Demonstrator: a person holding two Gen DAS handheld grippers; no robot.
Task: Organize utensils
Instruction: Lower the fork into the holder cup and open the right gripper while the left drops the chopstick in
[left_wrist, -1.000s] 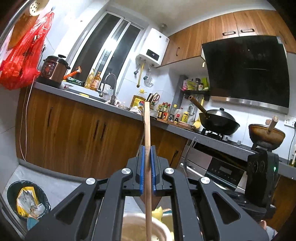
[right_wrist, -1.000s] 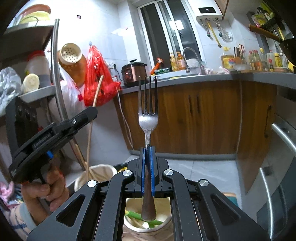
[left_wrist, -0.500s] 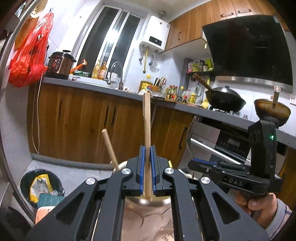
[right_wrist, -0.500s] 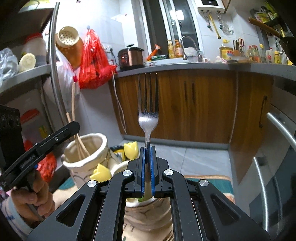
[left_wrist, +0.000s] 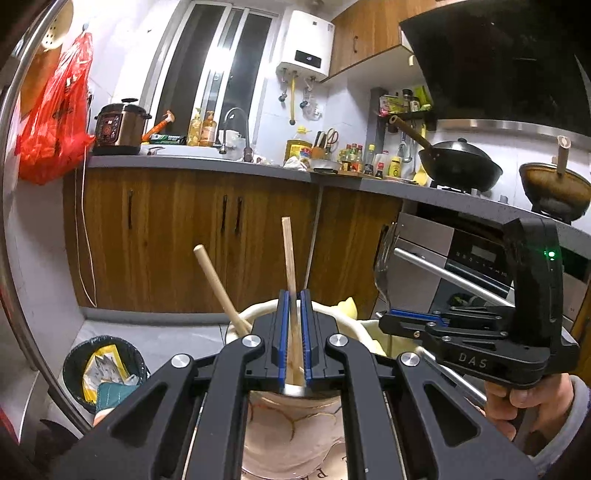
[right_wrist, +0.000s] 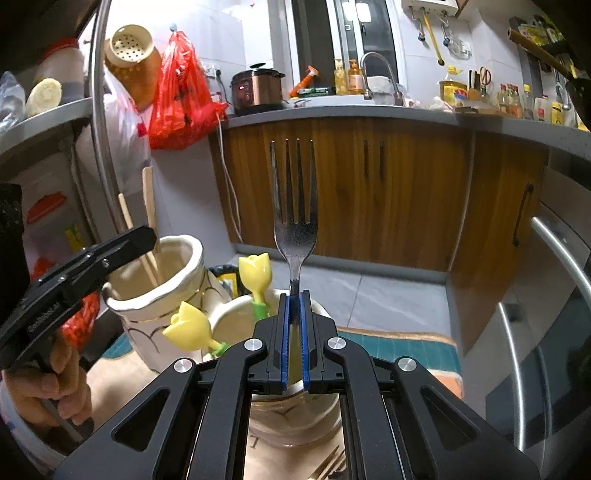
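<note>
Lower each utensil straight down so its hidden lower end clears the rim, and let go only once it stands inside — a judgement. The left gripper (left_wrist: 294, 332), jaws clamped on a chopstick (left_wrist: 289, 258), is over the left jar (right_wrist: 162, 291). The right gripper (right_wrist: 294, 332) pinches a fork (right_wrist: 294, 221) — tines up — over the right jar (right_wrist: 295, 417).

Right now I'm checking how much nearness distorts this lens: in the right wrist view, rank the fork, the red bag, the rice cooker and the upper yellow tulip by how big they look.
1. Fork, though it is nearest the camera.
2. Red bag.
3. Rice cooker and upper yellow tulip look too alike to rank.
</note>
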